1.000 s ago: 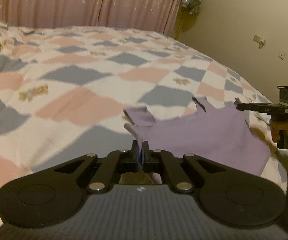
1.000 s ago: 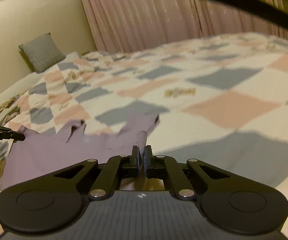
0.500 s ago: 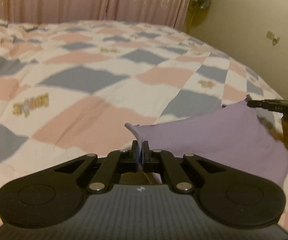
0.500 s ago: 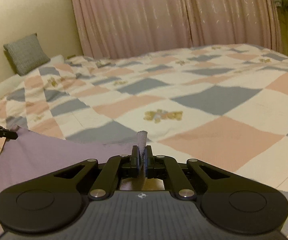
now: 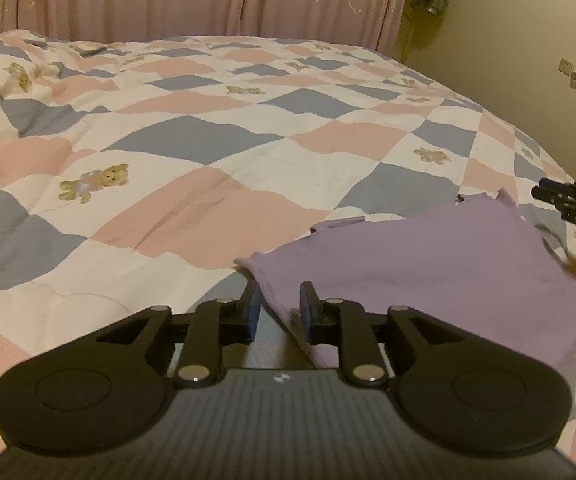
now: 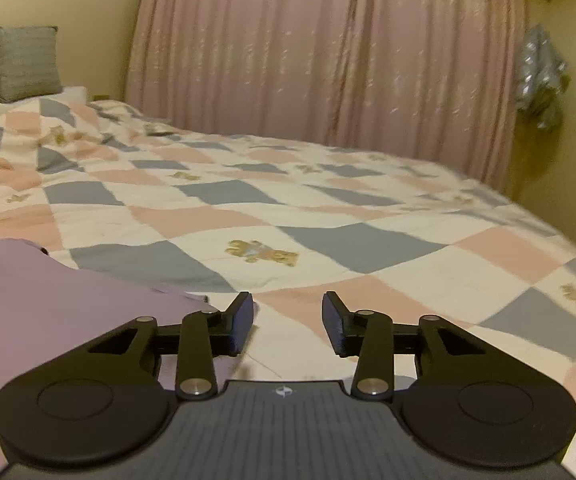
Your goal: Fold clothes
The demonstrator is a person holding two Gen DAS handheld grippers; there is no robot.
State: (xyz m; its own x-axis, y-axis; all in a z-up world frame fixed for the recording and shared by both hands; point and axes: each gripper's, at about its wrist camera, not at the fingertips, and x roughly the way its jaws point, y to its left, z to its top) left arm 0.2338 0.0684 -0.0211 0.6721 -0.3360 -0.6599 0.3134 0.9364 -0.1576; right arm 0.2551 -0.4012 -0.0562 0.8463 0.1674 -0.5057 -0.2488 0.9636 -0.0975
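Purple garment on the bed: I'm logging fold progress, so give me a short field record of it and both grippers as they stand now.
garment: purple garment, lying on the bed
surface: patchwork quilt with teddy bear prints
left gripper: open, garment's near corner lies between its fingers, not pinched
right gripper: open, holds nothing, garment edge just to its left
background: pink curtain, grey pillow
fold state: cannot tell how many layers

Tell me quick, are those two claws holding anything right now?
Left gripper: open, holding nothing; the purple garment lies loose between its fingers.
Right gripper: open, empty, over the quilt.
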